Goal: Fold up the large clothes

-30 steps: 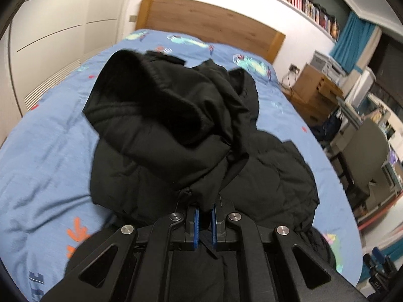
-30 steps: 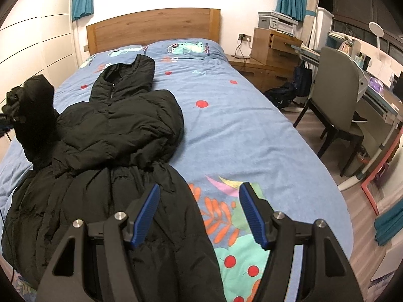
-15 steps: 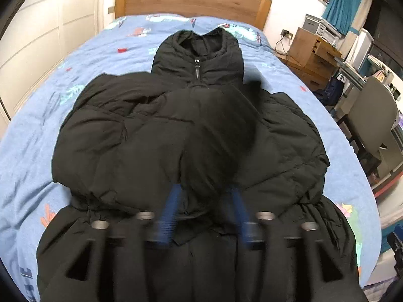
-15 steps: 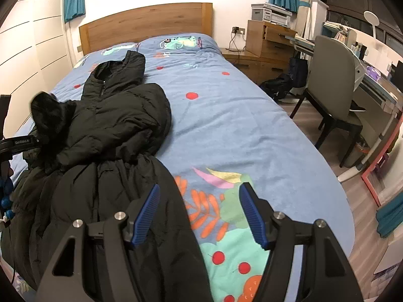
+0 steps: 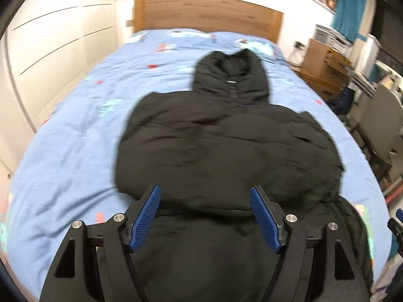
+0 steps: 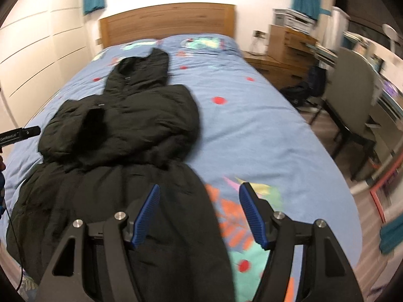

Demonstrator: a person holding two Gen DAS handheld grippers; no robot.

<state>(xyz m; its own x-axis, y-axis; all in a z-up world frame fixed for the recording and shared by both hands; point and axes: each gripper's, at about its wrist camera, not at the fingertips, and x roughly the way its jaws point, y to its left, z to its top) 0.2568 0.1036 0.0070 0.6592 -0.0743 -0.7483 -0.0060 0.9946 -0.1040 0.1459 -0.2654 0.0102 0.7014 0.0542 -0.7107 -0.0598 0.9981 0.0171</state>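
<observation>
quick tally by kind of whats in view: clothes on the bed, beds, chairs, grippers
clothes on the bed: 1, black puffer coat
beds: 1, bed with blue patterned duvet
chairs: 1, grey chair
grippers: 2, left gripper with fingers opening, nothing gripped, and right gripper open
total: 5

Your left wrist view looks steeply down from the bed's foot, close over the black jacket point(image 5: 226, 151), facing the headboard point(image 5: 206, 15). Your right wrist view sits further right, angled the same way, over the bedspread point(image 6: 252, 130). Both share jacket, headboard and chair point(image 6: 352, 80).
</observation>
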